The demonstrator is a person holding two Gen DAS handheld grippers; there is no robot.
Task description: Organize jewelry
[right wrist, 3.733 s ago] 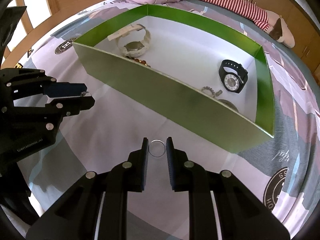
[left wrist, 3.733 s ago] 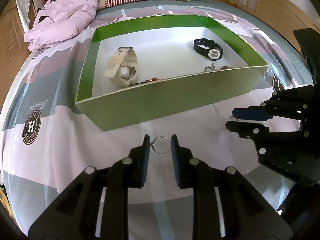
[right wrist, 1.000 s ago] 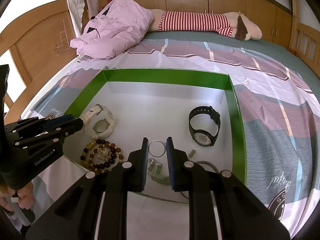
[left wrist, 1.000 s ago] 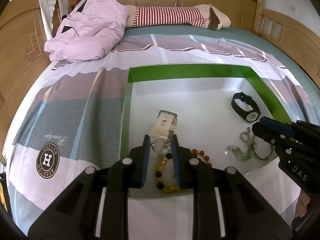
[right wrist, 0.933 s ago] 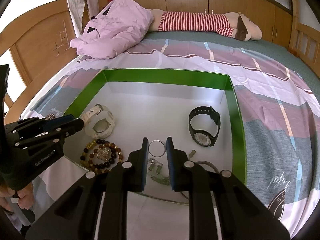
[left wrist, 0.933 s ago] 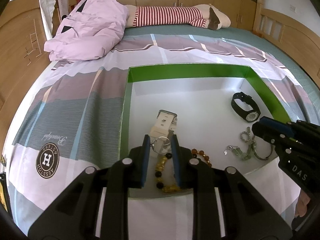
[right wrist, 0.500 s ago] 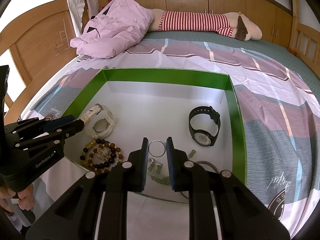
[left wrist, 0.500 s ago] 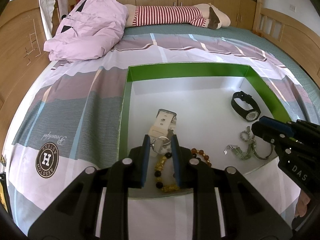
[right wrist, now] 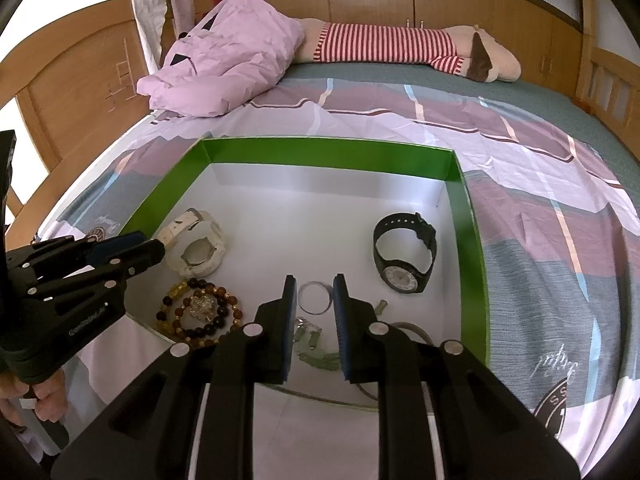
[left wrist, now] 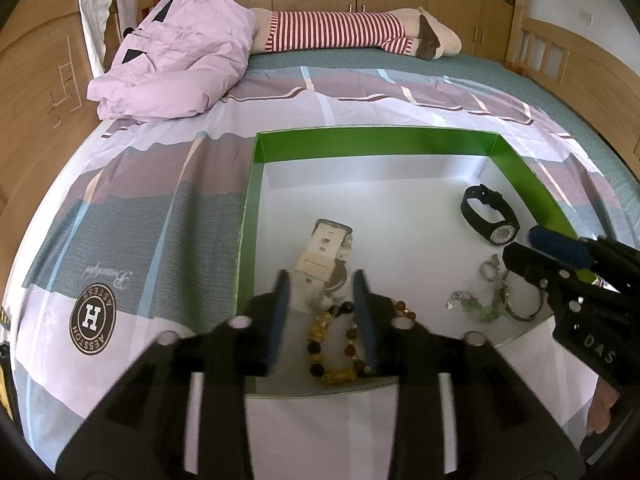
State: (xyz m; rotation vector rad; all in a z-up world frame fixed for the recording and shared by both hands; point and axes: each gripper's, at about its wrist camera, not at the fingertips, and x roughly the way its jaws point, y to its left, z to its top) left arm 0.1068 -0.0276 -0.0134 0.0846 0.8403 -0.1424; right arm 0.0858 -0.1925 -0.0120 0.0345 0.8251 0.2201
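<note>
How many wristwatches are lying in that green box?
2. A cream watch lies at the left of the green box, beside the bead bracelets; a black watch lies near the right wall. Grippers may hide more.

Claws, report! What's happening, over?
Left claw just opened, nothing held. Right claw just opened, ring loose between. Green box below, nothing blocking.

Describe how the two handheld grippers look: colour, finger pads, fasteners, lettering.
Both grippers, left and right, are matte black plastic with two flat fingers, blue pads inside and round silver fasteners. White lettering marks their sides, only partly legible. No cables or sleeves show.
</note>
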